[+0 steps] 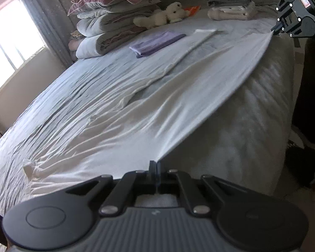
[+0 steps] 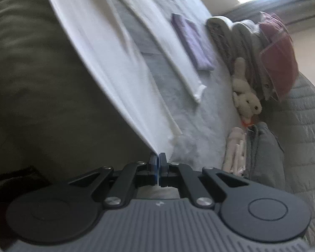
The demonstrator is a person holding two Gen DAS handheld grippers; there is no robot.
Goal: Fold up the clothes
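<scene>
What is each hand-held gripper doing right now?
Left hand-held gripper: closed on the white sheet.
Right hand-held gripper: closed on the same sheet.

- My left gripper [image 1: 156, 168]: matt black plastic, bright metal rivets.
- White sheet [image 1: 119, 105]: thin, creased cloth.
- Far plush toy [image 1: 163, 15]: fuzzy cream fabric.
- Bed cover [image 1: 241, 126]: quilted grey cloth.

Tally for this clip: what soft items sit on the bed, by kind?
White sheet, held by both claws: 1
Folded purple cloth: 1
Stuffed toy: 1
Pillow and bedding stack: 1
Folded linen pile: 1
Total: 5
</scene>
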